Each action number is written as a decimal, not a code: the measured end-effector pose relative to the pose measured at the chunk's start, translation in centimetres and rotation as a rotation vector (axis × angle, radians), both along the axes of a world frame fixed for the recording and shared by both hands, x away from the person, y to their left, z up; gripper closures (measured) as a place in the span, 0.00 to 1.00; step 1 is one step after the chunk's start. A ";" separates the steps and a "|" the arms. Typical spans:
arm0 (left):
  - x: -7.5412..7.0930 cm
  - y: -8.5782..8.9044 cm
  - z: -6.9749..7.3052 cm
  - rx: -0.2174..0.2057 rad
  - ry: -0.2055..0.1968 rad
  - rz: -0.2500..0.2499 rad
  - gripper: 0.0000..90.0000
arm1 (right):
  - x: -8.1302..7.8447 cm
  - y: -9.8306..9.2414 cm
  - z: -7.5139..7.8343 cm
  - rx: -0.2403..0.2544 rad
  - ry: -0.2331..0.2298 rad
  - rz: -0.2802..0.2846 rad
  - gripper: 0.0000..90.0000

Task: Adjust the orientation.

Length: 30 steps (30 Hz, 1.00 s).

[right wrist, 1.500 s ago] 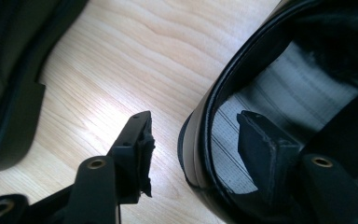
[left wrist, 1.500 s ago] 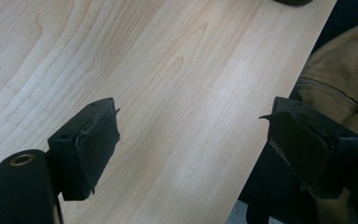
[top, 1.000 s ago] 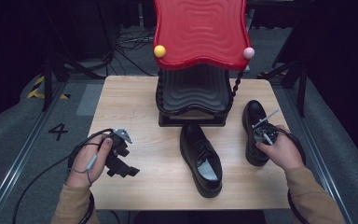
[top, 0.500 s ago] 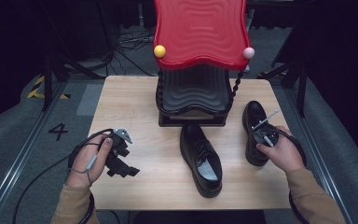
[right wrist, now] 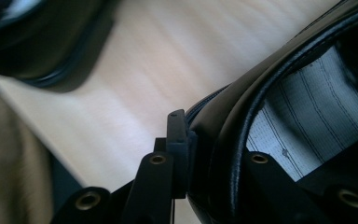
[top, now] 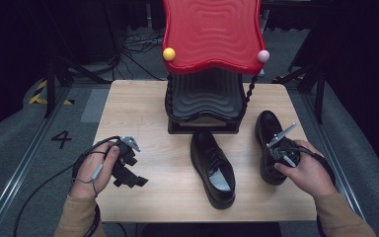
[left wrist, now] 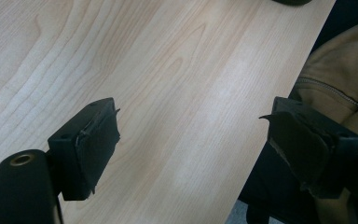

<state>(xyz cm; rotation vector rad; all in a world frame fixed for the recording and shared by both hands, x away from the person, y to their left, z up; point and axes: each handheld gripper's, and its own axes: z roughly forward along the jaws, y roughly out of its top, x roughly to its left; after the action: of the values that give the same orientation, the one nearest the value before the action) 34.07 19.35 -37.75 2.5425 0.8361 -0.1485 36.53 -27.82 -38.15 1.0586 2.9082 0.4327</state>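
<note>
This looks like a lab or recording studio set up for capture work, not a home. A small light-wood table (top: 143, 98) stands alone on grey carpet (top: 24, 148), with black drapes (top: 19, 39) closing off the surroundings from 9 to 3 o'clock. Loose cables (top: 138, 42) lie at 12 o'clock, yellow-black hazard tape (top: 39, 94) and a floor numeral "4" (top: 61, 139) at 9 o'clock, and metal stand legs (top: 52, 81) nearby.
</note>
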 end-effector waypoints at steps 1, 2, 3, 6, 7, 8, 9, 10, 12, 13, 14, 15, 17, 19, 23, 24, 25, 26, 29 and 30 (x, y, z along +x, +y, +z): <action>0.0 0.0 0.0 0.001 0.001 0.001 0.19 | -0.9 0.6 0.4 0.010 0.003 0.046 0.89; 0.0 0.0 0.0 0.000 0.001 0.002 0.19 | -0.9 0.6 0.4 0.010 0.003 0.046 0.89; 0.0 0.0 0.0 -0.001 0.001 0.001 0.19 | -1.7 1.2 0.6 0.006 0.003 0.081 0.89; 0.0 0.1 0.0 -0.005 0.002 0.002 0.19 | -2.4 1.8 0.9 -0.003 0.002 0.112 0.89; 0.0 0.1 0.0 -0.005 0.001 0.005 0.19 | -2.7 2.1 1.0 -0.008 0.002 0.130 0.89; 0.0 0.2 0.0 -0.002 0.002 0.006 0.19 | -3.0 2.4 1.1 -0.011 0.001 0.146 0.89; 0.0 0.2 0.0 -0.005 0.001 0.005 0.19 | -3.6 3.0 1.2 -0.018 0.003 0.177 0.89; 0.0 0.2 0.0 -0.005 0.002 0.006 0.19 | -3.8 3.3 1.2 -0.016 0.003 0.187 0.88; 0.0 0.2 0.0 -0.004 -0.002 0.004 0.19 | -4.0 3.5 1.3 -0.023 0.005 0.196 0.88; 0.0 0.2 0.1 -0.005 -0.002 0.005 0.19 | -4.2 3.8 1.3 -0.027 0.009 0.208 0.88; 0.0 0.2 0.1 -0.005 -0.002 0.004 0.19 | -4.5 4.0 1.3 -0.025 0.013 0.215 0.88; 0.0 0.2 0.1 -0.004 -0.001 0.004 0.19 | -4.6 4.1 1.3 -0.022 0.012 0.223 0.88; 0.0 0.2 0.0 -0.001 0.002 0.003 0.19 | -4.9 4.3 1.2 -0.021 0.019 0.233 0.88; 0.0 0.2 0.1 0.001 0.002 0.002 0.19 | -5.2 4.6 1.1 -0.008 0.026 0.253 0.88; 0.0 0.2 0.1 -0.002 0.003 0.000 0.19 | -5.6 5.5 1.0 0.008 0.037 0.291 0.88; 0.0 0.1 0.0 -0.005 0.001 0.003 0.19 | -5.6 5.8 0.9 0.013 0.035 0.300 0.88; 0.0 0.1 0.0 -0.005 0.001 0.003 0.19 | -5.6 5.8 0.9 0.013 0.035 0.300 0.88; 0.0 0.2 0.0 -0.001 0.003 0.008 0.19 | -5.5 6.0 0.8 0.016 0.037 0.313 0.88; 0.0 0.2 0.0 -0.006 0.002 0.006 0.19 | -5.0 7.0 0.2 0.011 0.034 0.331 0.88; 0.0 0.2 0.0 -0.006 0.000 0.005 0.19 | -4.8 7.3 0.0 0.014 0.034 0.328 0.88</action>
<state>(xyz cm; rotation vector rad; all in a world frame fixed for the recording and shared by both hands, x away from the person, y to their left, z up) 34.08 19.59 -37.75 2.5343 0.8405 -0.1501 31.71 -20.54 -38.17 0.5923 3.1204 0.4449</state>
